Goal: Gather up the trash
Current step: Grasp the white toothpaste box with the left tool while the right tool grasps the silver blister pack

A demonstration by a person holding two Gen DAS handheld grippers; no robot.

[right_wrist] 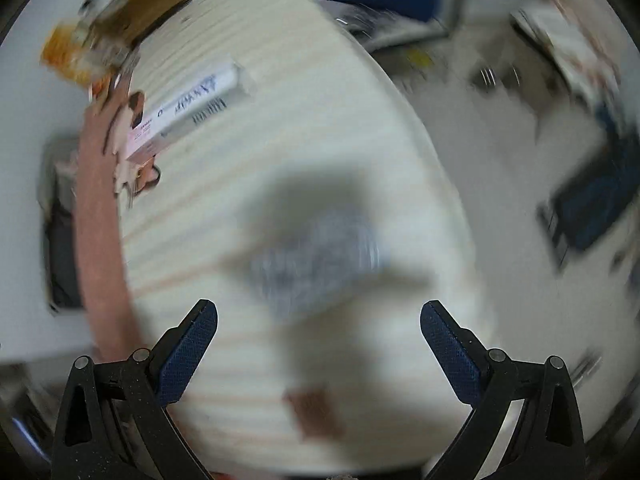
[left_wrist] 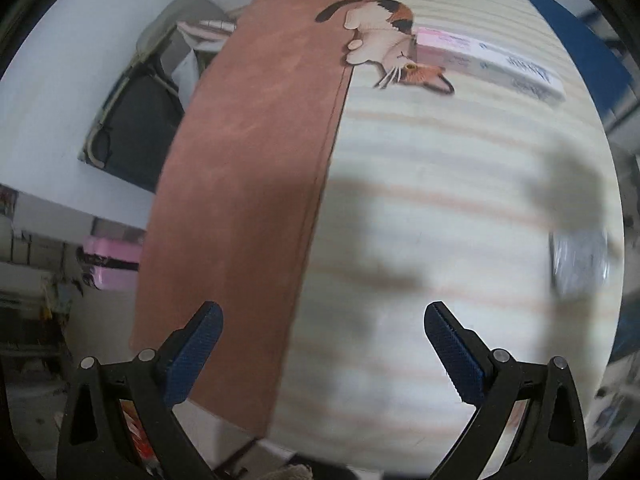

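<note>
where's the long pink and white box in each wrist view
Left wrist: the long pink and white box lies upper right on the striped table, just right of the cat picture.
Right wrist: the same box sits upper left, blurred, again beside the cat picture.
Shared landmark: the brown strip along the table's edge.

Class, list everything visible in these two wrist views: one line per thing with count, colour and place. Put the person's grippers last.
Tablecloth: one, cream with faint stripes and a brown band, covering the table.
Cat picture: one, calico, printed at the band's edge.
Long box: one, pink and white, lying beside the cat.
Crumpled wrapper: one, silvery, blurred, ahead of the right gripper.
Small brown piece: one, near table edge.
Bag: one, dark, on the floor.
Left gripper: black, blue pads, open.
Right gripper: same, open.
</note>
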